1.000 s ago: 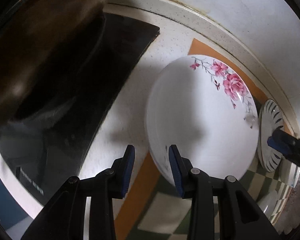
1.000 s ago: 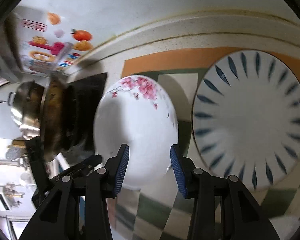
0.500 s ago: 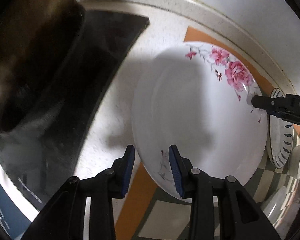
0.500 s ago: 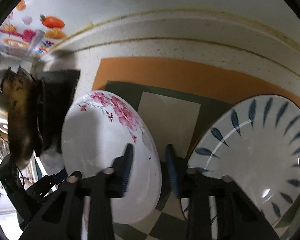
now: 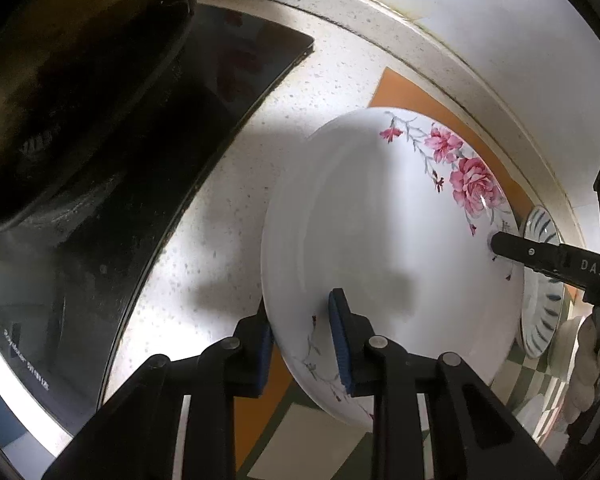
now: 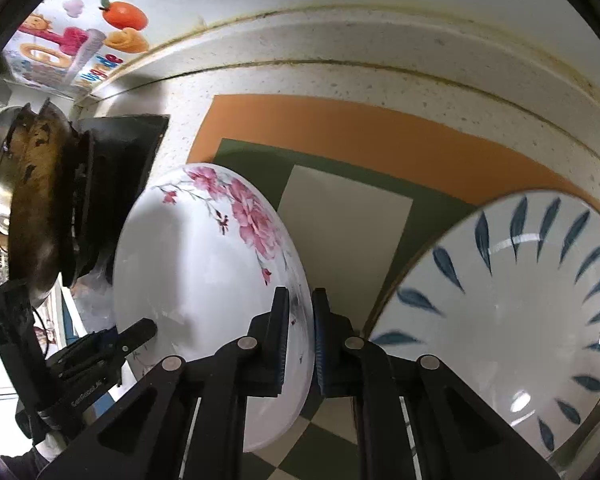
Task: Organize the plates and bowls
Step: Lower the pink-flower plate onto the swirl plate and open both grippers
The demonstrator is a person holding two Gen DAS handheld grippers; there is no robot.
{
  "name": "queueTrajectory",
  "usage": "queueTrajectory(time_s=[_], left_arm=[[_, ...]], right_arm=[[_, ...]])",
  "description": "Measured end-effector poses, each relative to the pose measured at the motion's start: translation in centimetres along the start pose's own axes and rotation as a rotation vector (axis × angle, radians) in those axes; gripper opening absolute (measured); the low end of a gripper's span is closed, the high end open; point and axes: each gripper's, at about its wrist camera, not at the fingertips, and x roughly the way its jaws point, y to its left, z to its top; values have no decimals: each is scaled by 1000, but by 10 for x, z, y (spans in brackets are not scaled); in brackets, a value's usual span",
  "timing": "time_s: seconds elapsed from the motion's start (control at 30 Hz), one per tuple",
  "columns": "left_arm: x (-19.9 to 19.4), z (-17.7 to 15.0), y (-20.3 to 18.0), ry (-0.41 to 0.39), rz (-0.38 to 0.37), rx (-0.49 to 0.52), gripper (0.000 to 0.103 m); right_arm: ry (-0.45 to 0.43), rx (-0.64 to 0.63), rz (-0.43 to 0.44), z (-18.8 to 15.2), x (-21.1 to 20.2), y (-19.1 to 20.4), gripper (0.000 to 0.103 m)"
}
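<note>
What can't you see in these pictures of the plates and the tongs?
- Flower plate: its underside, hidden by the plate itself in both views.
- Blue-leaf plate: left wrist view shows only a sliver behind the flower plate; in the right wrist view the right tongs and the picture edge cut it off.
- Left tongs: the outer pad sits behind the plate rim.
</note>
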Motion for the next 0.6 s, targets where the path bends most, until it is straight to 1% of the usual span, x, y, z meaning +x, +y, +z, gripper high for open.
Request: queueTrajectory(time_s=[0.07, 0.17, 0.3, 0.37, 0.5, 0.6], left_arm=[[-5, -2, -4, -13, 10, 25, 24], [-14, -10, -13, -16, 3, 44, 23], [-33, -25, -29, -29, -9, 81, 23], [-44, -32, -41, -37, -21, 101, 23], [-64, -57, -66, -47, -41, 157, 23], [-80, -74, -89, -51, -55, 209, 23]], right_arm=[[-16, 7, 8, -10, -7, -2, 13], [-33, 27, 19, -28, -17, -9, 13], [-67, 50, 40, -60, -40, -22, 13], [-93, 67, 51, -78, -56, -30, 13], [-151, 88, 60, -115, -93, -45, 13], [-191, 121, 68, -150, -123, -61, 13]])
